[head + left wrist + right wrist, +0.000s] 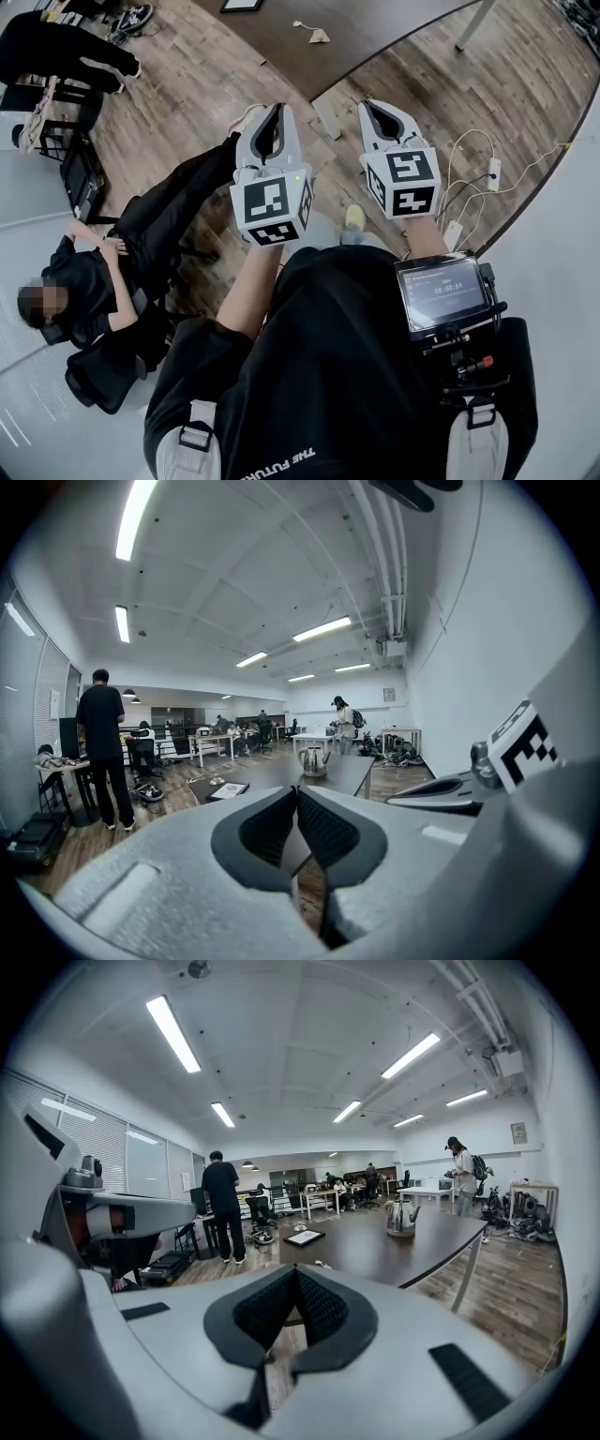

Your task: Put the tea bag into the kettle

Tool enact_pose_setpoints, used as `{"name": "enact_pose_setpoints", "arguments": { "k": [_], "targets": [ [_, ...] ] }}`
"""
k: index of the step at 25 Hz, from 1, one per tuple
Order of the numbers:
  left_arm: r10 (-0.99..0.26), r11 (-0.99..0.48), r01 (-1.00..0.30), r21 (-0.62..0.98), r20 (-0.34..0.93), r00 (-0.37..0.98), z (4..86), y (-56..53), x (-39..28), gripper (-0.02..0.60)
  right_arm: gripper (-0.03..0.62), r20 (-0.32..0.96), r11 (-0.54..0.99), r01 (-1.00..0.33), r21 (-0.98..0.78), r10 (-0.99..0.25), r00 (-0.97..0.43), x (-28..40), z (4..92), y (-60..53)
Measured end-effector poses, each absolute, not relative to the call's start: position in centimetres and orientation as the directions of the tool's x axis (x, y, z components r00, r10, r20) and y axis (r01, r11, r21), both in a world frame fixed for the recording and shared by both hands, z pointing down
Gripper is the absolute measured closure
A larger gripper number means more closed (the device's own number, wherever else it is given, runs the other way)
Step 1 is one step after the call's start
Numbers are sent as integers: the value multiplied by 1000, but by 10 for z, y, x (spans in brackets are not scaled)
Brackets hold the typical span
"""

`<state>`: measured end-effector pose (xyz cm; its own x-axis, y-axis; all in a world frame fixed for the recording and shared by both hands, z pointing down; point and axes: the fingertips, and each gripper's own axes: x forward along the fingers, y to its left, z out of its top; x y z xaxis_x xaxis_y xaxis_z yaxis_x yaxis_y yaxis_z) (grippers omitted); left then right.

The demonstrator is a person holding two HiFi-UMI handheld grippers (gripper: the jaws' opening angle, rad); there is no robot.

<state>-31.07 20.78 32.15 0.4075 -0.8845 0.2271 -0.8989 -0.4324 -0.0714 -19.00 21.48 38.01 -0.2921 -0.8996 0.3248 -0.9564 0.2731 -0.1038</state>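
Note:
A steel kettle (pixel 313 759) (pixel 401 1218) stands far ahead on a long dark table (pixel 394 1251); it is outside the head view. A small pale tea bag (pixel 319 36) with a string lies near the table's near edge, seen as a speck (pixel 322 1265) in the right gripper view. My left gripper (pixel 272 111) (pixel 297 791) and right gripper (pixel 376 105) (pixel 296 1271) hang side by side over the wooden floor, short of the table. Both are shut with nothing between the pads.
A flat tablet-like board (pixel 305 1237) (pixel 228 789) lies on the table. A person sits in a chair (pixel 84 281) at my left; another stands (pixel 225 1206) beside the table. Cables and a power strip (pixel 492 173) lie on the floor at right. A table leg (pixel 473 23) stands ahead.

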Motion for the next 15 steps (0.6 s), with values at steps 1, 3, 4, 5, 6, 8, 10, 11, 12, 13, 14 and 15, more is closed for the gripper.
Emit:
{"name": "enact_pose_setpoints", "arguments": {
  "k": [1, 3, 4, 5, 6, 8, 10, 11, 12, 13, 14, 15],
  "targets": [
    [-886, -428, -901, -71, 227, 404, 321, 208, -312, 561, 594, 324, 276, -955, -106, -899, -295, -191, 380, 215],
    [-889, -420, -905, -68, 229, 396, 321, 210, -317, 561, 594, 320, 285, -952, -111, -897, -306, -194, 379, 215],
    [-891, -417, -906, -67, 230, 392, 321, 210, -318, 561, 594, 318, 289, -951, -112, -896, -310, -195, 378, 215],
    [-892, -414, -908, -68, 231, 390, 321, 210, -320, 561, 594, 317, 292, -950, -113, -895, -313, -197, 378, 215],
    [-892, -413, -908, -69, 232, 388, 320, 210, -321, 561, 594, 317, 295, -949, -113, -894, -315, -198, 378, 215],
    [-890, -414, -907, -68, 236, 389, 321, 211, -321, 561, 594, 320, 298, -948, -113, -892, -318, -199, 379, 215],
    [-887, -421, -904, -65, 238, 396, 321, 210, -320, 561, 594, 324, 295, -949, -111, -892, -316, -198, 379, 215],
    [-885, -425, -903, -65, 237, 400, 321, 210, -319, 561, 594, 324, 294, -950, -111, -893, -314, -198, 379, 214],
    [-884, -428, -901, -66, 236, 403, 320, 209, -318, 561, 594, 322, 293, -950, -110, -894, -313, -197, 378, 213],
    [-884, -430, -900, -67, 234, 405, 319, 209, -318, 561, 594, 320, 293, -950, -110, -894, -313, -198, 377, 212],
    [-883, -432, -899, -67, 233, 407, 319, 209, -318, 561, 594, 318, 294, -950, -109, -895, -313, -198, 376, 212],
    [-883, -434, -899, -66, 231, 409, 318, 209, -318, 561, 594, 318, 294, -950, -107, -895, -313, -198, 375, 212]
  ]
}}
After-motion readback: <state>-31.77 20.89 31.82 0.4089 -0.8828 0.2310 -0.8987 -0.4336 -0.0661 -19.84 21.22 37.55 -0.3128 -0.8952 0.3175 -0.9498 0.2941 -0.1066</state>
